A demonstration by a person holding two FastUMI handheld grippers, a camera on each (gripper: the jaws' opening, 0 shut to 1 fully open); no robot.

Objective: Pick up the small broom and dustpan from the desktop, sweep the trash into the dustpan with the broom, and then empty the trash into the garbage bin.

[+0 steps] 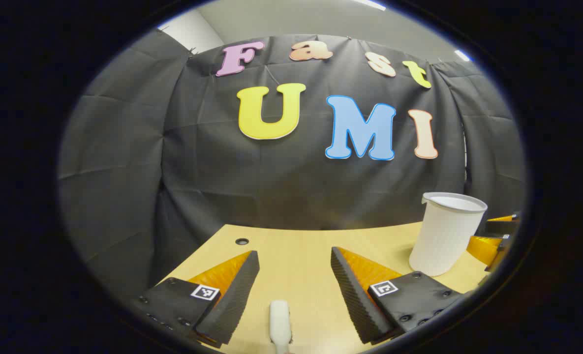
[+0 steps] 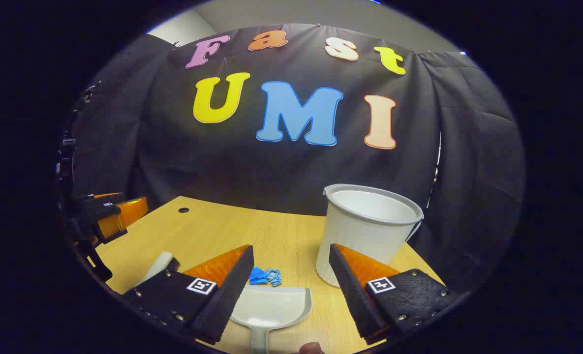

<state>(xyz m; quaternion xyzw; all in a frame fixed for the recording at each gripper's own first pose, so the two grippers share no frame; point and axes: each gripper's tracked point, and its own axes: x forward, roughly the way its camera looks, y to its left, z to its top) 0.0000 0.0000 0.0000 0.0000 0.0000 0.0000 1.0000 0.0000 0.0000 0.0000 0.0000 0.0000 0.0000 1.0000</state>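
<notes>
We find almost nothing legible here. The one kind of sign we can make out is the small square black-and-white coded marker stuck on the black mounting block of each finger: in the left gripper view, one marker (image 1: 204, 292) sits on the left finger's block and another (image 1: 383, 288) on the right finger's block of the left hand-held gripper (image 1: 295, 275); in the right gripper view, a like pair (image 2: 202, 285) and (image 2: 381, 284) sits on the blocks of the right hand-held gripper (image 2: 291, 273). Their patterns are machine codes, not words or numbers we can read. The white ribbed plastic bin (image 2: 365, 231), the white plastic dustpan (image 2: 270, 307) and the light wooden table (image 2: 212, 231) bear no print that we can see.
</notes>
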